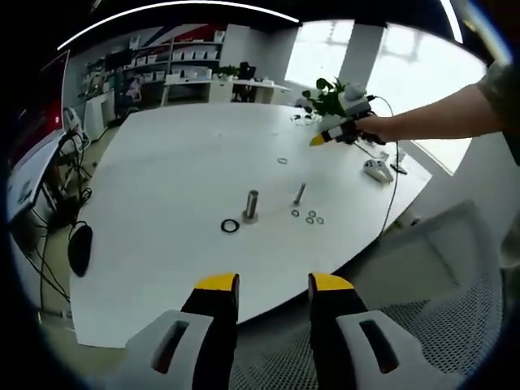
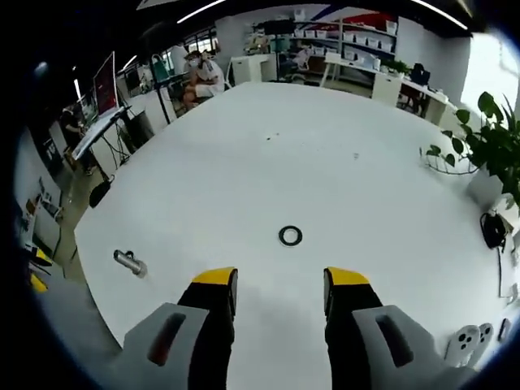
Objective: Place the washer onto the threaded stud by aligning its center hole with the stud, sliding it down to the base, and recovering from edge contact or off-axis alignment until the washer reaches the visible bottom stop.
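Note:
In the left gripper view a thick threaded stud [image 1: 251, 205] stands upright mid-table with a black washer [image 1: 230, 226] lying flat just left of its base. A thinner stud [image 1: 300, 193] stands to its right, beside several small washers [image 1: 309, 217]. Another ring [image 1: 282, 161] lies farther back. My left gripper [image 1: 274, 284] hovers open off the table's near edge, holding nothing. A person's hand holds the right gripper [image 1: 340, 130] above the far right side. In the right gripper view my right gripper [image 2: 281, 280] is open above a black washer [image 2: 290, 236]; a metal stud [image 2: 128, 262] shows at the left.
A white controller [image 1: 376, 169] and cables lie near the table's right edge, with a potted plant [image 1: 329, 96] behind. A mesh chair [image 1: 439, 325] sits below right. In the right gripper view a plant [image 2: 487, 138] stands at the right and a person [image 2: 203, 77] sits far off.

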A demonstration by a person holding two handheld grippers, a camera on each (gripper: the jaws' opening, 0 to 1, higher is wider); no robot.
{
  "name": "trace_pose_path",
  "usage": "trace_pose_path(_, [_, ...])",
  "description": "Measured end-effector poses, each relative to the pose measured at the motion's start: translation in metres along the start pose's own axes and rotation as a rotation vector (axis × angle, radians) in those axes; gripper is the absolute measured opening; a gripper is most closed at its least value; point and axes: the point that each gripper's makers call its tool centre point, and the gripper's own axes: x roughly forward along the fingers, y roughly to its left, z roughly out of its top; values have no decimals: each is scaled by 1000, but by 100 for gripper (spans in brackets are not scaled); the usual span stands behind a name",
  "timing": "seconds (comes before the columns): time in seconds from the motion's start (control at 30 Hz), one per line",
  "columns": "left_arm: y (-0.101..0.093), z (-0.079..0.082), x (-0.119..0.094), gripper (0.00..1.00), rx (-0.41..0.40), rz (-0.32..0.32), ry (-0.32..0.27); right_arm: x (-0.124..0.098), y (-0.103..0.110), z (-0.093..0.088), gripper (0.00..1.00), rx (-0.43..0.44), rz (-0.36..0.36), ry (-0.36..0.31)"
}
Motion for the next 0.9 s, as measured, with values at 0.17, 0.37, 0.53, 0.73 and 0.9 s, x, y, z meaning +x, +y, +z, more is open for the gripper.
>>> trace_pose_path(0.17, [2,-1,0,32,-8,9,0,30,-3,-8,43,-17,7,73])
trace_pose_path(0.37, [3,0,0,31,-19,14,-3,57,-3,-7,43,-82,12,108])
trace_pose_path(0.53, [2,-3,1,30,-26,11,12,73,-1,-10,43,-87,9,133])
trace_pose_path(0.73, [3,-4,1,30,-31,11,17,86,0,-17,43,-83,11,172])
trace_pose_path(0.9, [4,-3,1,30,-35,10,14,94,-4,-12,43,-61,5,169])
